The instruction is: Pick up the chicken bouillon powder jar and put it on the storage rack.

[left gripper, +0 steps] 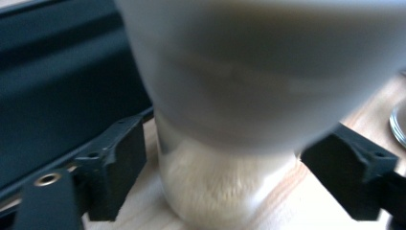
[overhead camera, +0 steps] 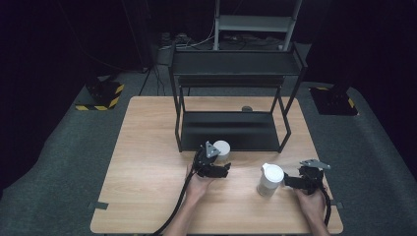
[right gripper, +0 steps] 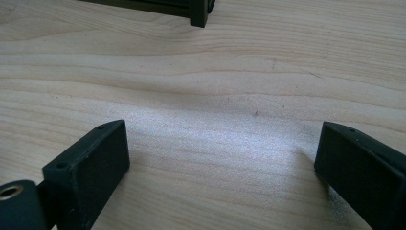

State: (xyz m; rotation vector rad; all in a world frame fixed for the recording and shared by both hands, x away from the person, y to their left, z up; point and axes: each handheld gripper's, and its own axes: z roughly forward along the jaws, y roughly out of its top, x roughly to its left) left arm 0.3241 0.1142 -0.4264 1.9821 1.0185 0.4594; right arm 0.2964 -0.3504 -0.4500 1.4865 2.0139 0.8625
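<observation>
Now my left gripper (left gripper: 222,177), jaws spread, straddles the white jar (left gripper: 225,187) at frame centre, near the black shelf (overhead camera: 231,130); I must close. Right gripper (right gripper: 222,167) is spread, holding nothing.

White-lidded jar (left gripper: 230,143) seen close and blurred between the wide-spread jaws of the left gripper (left gripper: 225,177), pale grainy contents visible in its lower part, wooden table (left gripper: 143,211) beneath, black shelf frame (left gripper: 62,91) behind, glass rim (left gripper: 400,122) cut off at the edge.
</observation>
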